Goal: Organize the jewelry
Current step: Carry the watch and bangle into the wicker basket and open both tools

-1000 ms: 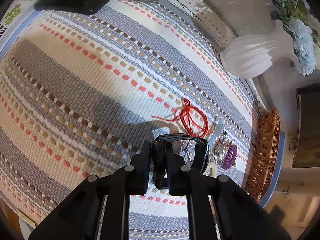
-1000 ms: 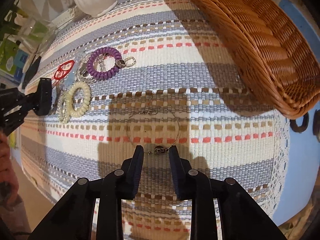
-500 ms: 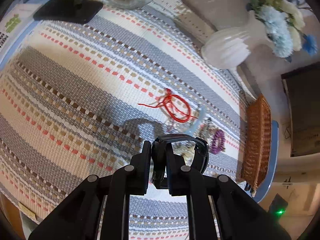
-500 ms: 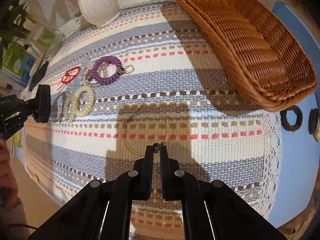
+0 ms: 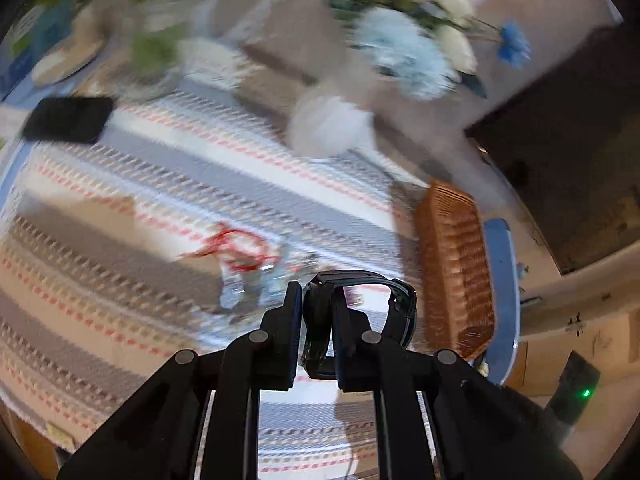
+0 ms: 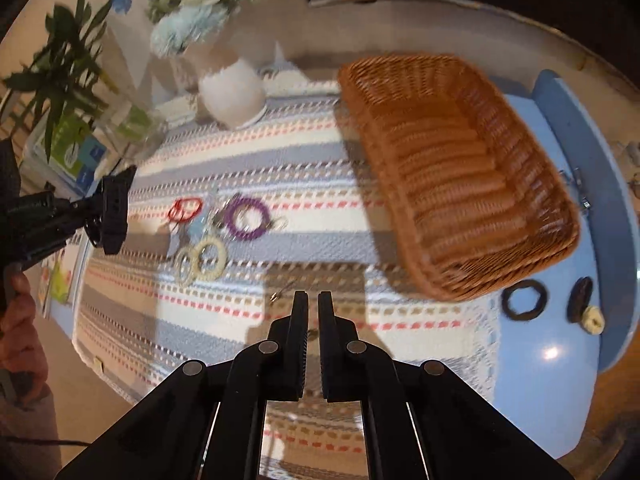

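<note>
Fingers (image 5: 290,320) of left gripper (image 5: 316,316) clenched on a black watch (image 5: 400,312), strap loop sticking out to the right, carried above the striped cloth (image 5: 160,208). Left view badly blurred, so little detail there.

Fingers (image 6: 300,320) of right gripper (image 6: 313,312) squeezed almost together; seem to pinch a thin chain necklace (image 6: 280,293), w/ a short bit of chain showing just left of the tips and a speck between them. Too fine to be sure of the grip.

Wicker basket (image 6: 460,184) at far right, partly on the cloth, partly on the blue counter (image 6: 560,360). Nothing visible inside it yet, so prob. early in the job: zero items put away, two in hand.

Left to do, judging by what lies out:
- purple coil band (image 6: 246,218), mid cloth
- cream coil bands (image 6: 206,258), just nearer and left of the purple one
- red cord bracelet (image 6: 185,208), further left
- some small clear/silver bits among these, too blurred to name

Also black rings (image 6: 524,306) on the counter near the basket's near-right corner; unclear if part of the job.

Likely next: watch and chain over to the basket, then back for the cluster.
</note>
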{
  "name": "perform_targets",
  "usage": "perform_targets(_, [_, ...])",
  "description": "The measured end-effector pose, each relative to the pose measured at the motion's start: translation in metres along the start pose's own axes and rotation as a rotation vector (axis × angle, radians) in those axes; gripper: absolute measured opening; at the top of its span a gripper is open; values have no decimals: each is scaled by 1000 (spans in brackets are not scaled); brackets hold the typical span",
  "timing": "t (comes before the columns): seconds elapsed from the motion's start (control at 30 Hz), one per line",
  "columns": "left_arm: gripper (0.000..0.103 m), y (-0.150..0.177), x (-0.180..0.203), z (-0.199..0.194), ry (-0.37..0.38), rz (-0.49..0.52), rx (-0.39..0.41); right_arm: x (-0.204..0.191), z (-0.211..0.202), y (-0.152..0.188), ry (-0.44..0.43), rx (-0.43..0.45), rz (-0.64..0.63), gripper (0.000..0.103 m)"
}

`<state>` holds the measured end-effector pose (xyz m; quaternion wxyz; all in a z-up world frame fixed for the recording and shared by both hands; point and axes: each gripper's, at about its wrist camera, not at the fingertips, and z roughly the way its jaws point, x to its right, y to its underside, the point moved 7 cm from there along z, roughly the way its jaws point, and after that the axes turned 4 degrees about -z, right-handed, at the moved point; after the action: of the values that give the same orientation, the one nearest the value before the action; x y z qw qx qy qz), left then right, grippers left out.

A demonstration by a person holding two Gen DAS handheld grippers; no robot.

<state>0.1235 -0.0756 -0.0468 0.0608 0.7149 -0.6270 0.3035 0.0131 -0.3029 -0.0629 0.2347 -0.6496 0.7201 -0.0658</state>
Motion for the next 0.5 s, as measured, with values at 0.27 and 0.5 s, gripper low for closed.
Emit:
perform_targets(0.27, [13,-22,84,37,57,89,-38,53,-11,-19,-21,-24,56,8])
perform_targets(0.5, [13,-19,78,44,21,80,-39,-13,46,34,-233,-261,-64,38])
